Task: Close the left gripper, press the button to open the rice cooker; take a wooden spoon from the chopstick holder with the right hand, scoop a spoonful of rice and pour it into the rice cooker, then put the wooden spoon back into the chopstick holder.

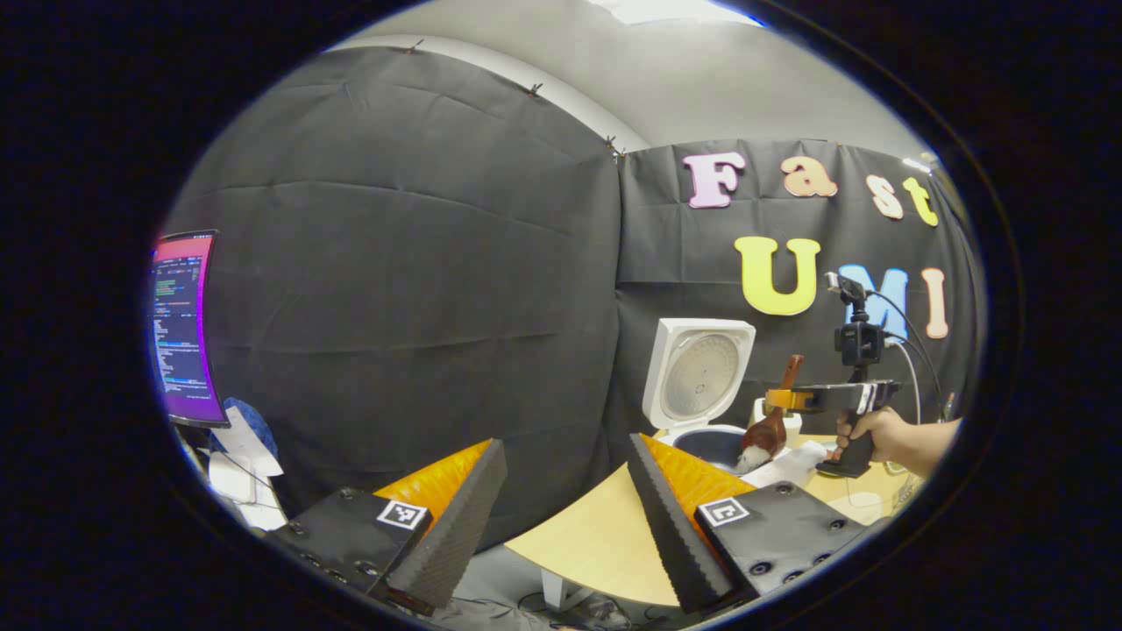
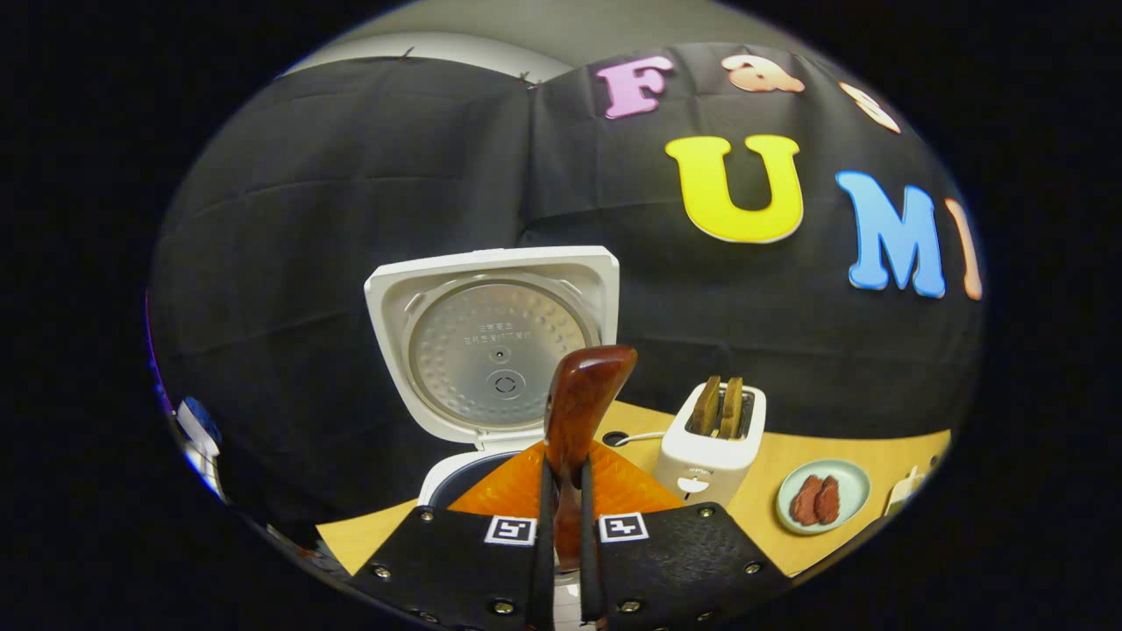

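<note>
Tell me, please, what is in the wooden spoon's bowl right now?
White rice lies in the wooden spoon, tipped over the rice cooker. The pot's contents are hidden.

Right gripper view: the right gripper (image 2: 562, 491) hides the wooden spoon's (image 2: 580, 399) bowl and most of the rice cooker's (image 2: 491, 342) body, leaving just its raised lid and a sliver of inner pot. Embossed text on the lid's inner plate too small to read. An object at the table's right edge (image 2: 905, 492) is cut off, can't ID. Left gripper view: the person's forearm (image 1: 920, 443) runs out of frame at right; the monitor (image 1: 181, 326) text is too small to make out.
</note>
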`<state>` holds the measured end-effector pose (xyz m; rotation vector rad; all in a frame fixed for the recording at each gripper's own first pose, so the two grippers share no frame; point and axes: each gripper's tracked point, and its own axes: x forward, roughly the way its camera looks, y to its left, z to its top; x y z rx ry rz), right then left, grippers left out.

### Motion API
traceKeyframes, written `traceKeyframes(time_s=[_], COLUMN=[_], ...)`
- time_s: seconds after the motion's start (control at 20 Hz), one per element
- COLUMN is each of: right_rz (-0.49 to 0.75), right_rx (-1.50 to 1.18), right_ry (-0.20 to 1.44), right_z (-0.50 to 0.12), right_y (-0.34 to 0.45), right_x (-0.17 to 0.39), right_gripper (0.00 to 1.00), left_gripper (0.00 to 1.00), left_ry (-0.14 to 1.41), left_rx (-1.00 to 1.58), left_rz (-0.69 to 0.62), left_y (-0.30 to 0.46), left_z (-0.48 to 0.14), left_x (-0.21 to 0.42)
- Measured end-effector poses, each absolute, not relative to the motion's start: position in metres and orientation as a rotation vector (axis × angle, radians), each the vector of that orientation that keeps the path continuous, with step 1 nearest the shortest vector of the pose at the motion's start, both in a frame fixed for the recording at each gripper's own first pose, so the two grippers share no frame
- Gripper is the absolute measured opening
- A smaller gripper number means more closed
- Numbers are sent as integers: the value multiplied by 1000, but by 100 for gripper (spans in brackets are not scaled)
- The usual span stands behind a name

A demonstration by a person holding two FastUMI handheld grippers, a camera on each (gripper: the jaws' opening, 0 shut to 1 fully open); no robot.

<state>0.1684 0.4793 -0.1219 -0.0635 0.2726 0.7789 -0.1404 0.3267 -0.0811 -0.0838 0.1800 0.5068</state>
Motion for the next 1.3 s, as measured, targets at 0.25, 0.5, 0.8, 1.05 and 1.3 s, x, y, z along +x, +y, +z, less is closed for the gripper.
traceKeyframes(time_s=[0.25, 0.5, 0.8, 1.05, 1.3], right_rz=[795, 770, 733, 656, 560], right_rx=[-250, -145, 169, 328, 346], right_ry=[130, 180, 293, 307, 288], right_z=[-116, -111, -68, -32, -25], right_y=[479, 471, 435, 372, 296], right_x=[161, 166, 175, 185, 191], right_gripper=[12, 12, 12, 12, 12], left_gripper=[96, 96, 95, 96, 95], left_ry=[181, 171, 146, 97, 67], left_rx=[-81, -67, -77, -45, -48], left_rz=[501, 496, 450, 374, 305], left_y=[323, 323, 308, 279, 241], left_z=[-83, -79, -67, -43, -29], left_x=[-138, -137, -119, -89, -62])
